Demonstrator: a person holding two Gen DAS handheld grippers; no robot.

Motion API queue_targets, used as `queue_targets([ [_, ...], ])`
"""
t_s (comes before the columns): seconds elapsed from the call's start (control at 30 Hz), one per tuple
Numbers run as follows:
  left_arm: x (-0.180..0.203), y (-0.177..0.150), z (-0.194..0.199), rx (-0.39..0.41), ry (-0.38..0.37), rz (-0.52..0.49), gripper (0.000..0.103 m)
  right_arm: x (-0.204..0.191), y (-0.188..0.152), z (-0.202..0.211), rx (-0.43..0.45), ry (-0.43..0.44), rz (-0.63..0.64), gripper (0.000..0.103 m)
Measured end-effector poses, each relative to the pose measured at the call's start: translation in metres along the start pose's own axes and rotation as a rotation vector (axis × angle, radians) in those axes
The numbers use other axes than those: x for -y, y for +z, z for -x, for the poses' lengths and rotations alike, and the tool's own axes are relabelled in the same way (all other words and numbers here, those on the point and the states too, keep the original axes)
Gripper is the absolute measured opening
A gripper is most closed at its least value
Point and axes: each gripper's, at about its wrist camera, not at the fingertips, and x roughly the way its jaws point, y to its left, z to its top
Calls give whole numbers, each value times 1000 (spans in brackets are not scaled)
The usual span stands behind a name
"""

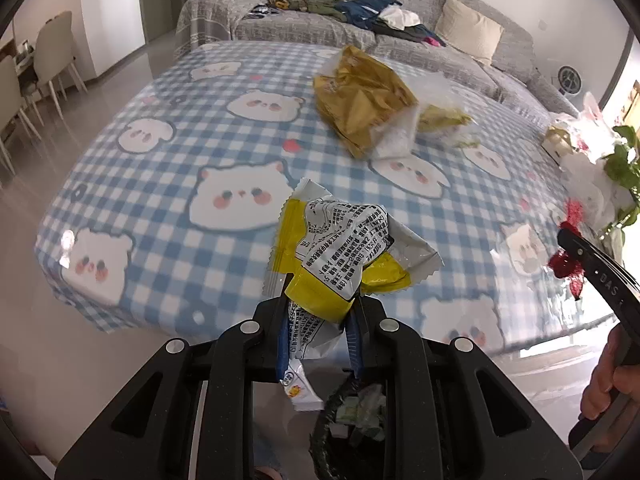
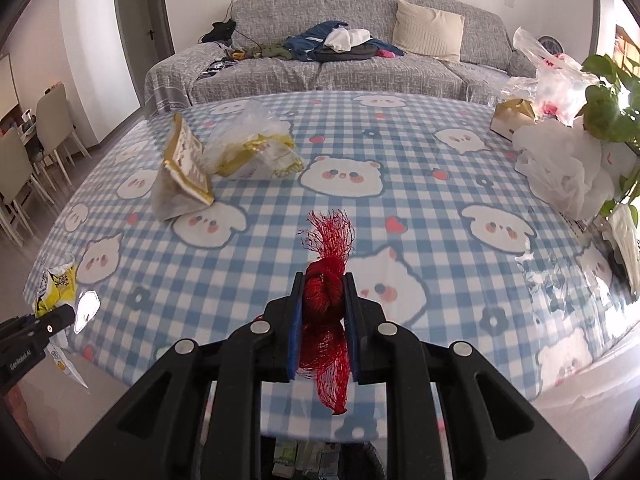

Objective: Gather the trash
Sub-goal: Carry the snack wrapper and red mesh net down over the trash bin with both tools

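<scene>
Checked tablecloth [image 2: 400, 140], gold packaging [image 2: 186, 160], plastic bags [image 2: 560, 172]

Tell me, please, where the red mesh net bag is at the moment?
The red mesh net bag is clamped in the right gripper, centre-bottom of the right wrist view, above the near edge of the checked tablecloth.

two claws [image 2: 322, 300], one yellow wrapper [image 1: 344, 248], one red mesh net [image 2: 326, 280], two gold bags [image 2: 186, 160] on tabletop [image 2: 400, 152], one cushion [image 2: 428, 36].
</scene>
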Motion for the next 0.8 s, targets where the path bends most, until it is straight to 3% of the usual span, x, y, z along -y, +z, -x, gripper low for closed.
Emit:
queue_targets([
  [0.8,5,-71,25,-7,-9,-37,21,-7,-70,46,2,31,5,17],
])
